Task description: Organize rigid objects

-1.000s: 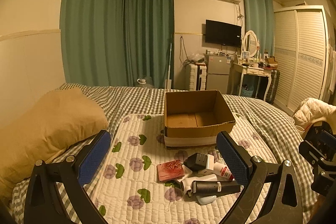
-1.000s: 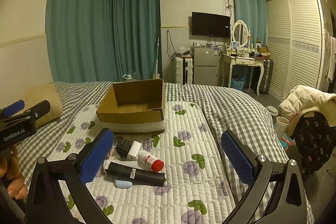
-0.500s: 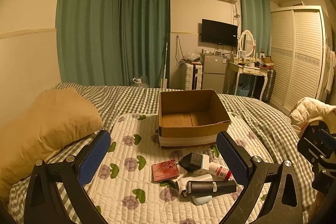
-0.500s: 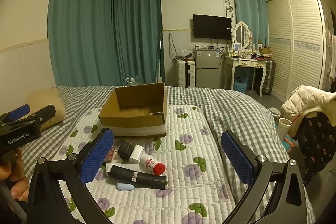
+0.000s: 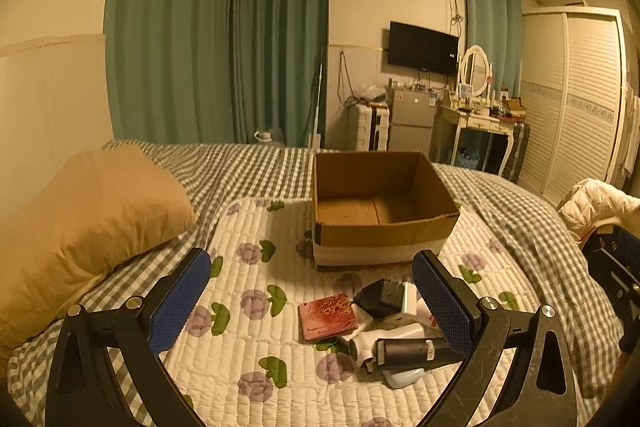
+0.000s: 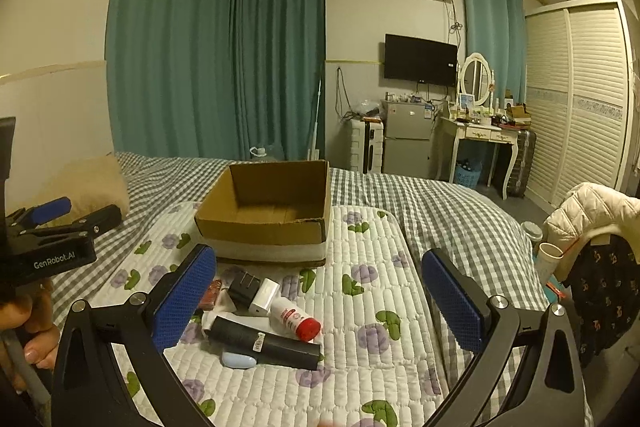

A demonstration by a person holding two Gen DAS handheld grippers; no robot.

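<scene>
An open, empty cardboard box [image 5: 380,203] [image 6: 272,211] stands on a quilted floral mat [image 5: 256,307] [image 6: 360,327] on the bed. In front of it lies a small pile: a red patterned case [image 5: 326,317], a black plug adapter [image 5: 380,297] [image 6: 244,287], a white bottle with a red cap [image 6: 296,319], a black tube [image 5: 412,351] [image 6: 264,341] and a pale blue item [image 6: 239,360]. My left gripper [image 5: 312,301] is open above the mat, left of the pile. My right gripper [image 6: 320,297] is open over the pile's right side. Neither holds anything.
A tan pillow [image 5: 88,219] lies at the left on the checked bedspread [image 6: 432,203]. A white jacket [image 6: 588,211] hangs over a chair at the right. Beyond the bed stand a small fridge [image 6: 406,139], a dressing table [image 6: 480,135] and a wardrobe [image 6: 580,99].
Both grippers have drawn back and risen slightly, so the box and the pile sit a little farther away. Both stay open. No object has moved.
</scene>
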